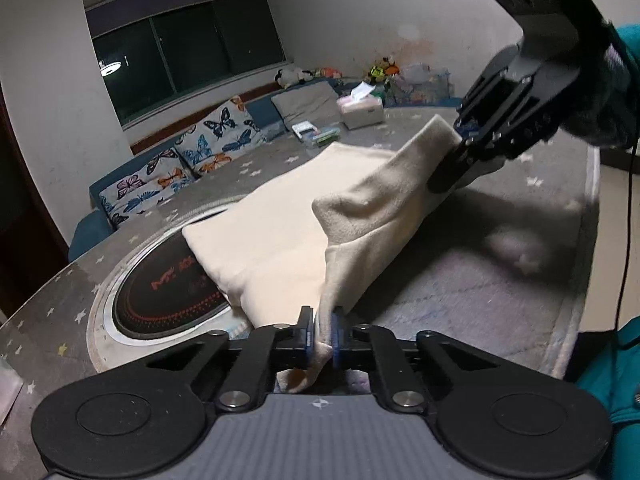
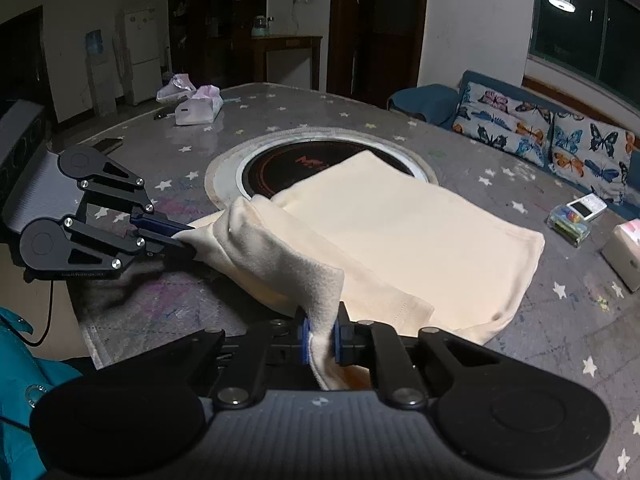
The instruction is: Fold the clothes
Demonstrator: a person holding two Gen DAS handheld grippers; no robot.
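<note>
On the star-patterned table (image 1: 460, 300), seen from the left wrist, a cream garment (image 1: 288, 208) lies partly folded, its far corner lapping over the round black cooktop (image 1: 168, 292) sunk into the tabletop. The left gripper (image 1: 322, 340) is clenched on the near edge of the garment, cloth bunched between its blue pads. Up at the right, the right gripper (image 1: 460, 160) pinches the same lifted edge, so a strip of fabric hangs raised between the two tools while the rest stays flat. Farther back on the table sit a tissue box (image 1: 362, 110) with a tissue sticking out of its top and a clear plastic case (image 1: 326, 136) holding small colourful items I cannot identify. Butterfly-print cushions (image 1: 208, 144) line a bench beyond.

From the right wrist, the right gripper (image 2: 320, 340) is closed on a fold of the garment (image 2: 420, 232), the cloth squeezed between its pads. At the left, the left gripper (image 2: 176, 236) grips the other end of that raised edge. The flat part of the garment covers the near side of the cooktop (image 2: 288, 164). At the right edge are the clear case (image 2: 568, 226), with green and coloured pieces inside, and the tissue box (image 2: 624, 256). A second tissue pack (image 2: 198, 108) sits at the far side, tissue showing at its top.
</note>
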